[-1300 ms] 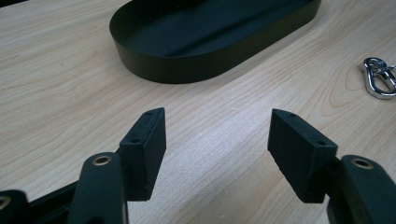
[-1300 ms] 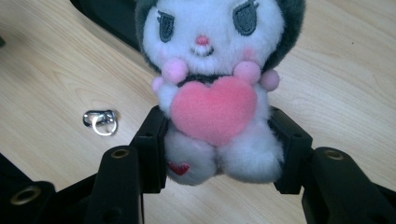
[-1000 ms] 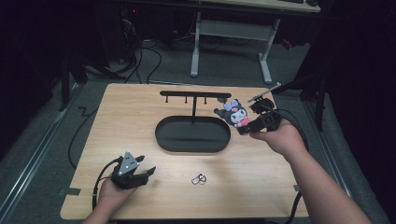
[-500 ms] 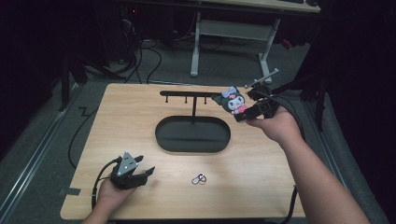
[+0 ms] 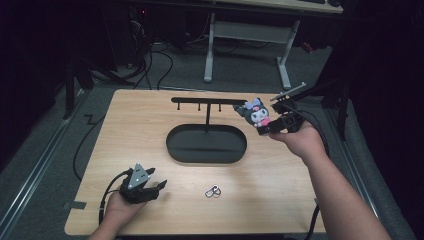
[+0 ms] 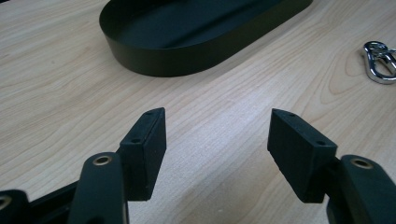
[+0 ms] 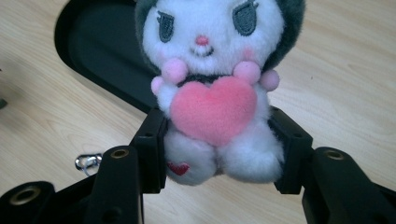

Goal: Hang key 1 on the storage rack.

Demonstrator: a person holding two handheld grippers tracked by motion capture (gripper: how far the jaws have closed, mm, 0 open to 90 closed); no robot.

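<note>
Wooden table (image 5: 150, 125): your work surface. Black oval tray (image 5: 206, 144): at its centre, under a hook rack (image 5: 207, 101). Right gripper (image 5: 274, 127): your 2 jaws press the lower body of the plush toy (image 5: 256, 113), held above the table just right of the tray. Left gripper (image 5: 150, 187): jaws apart, holding nothing, low over the near left table. Metal clasp (image 5: 213, 191): lies right of it.

We've carried the plush toy (image 5: 257, 114) in the right gripper (image 5: 264, 126) up and away from the black tray's (image 5: 206, 145) right end, now beside the rack's (image 5: 207, 101) right tip, lifted off the table.
</note>
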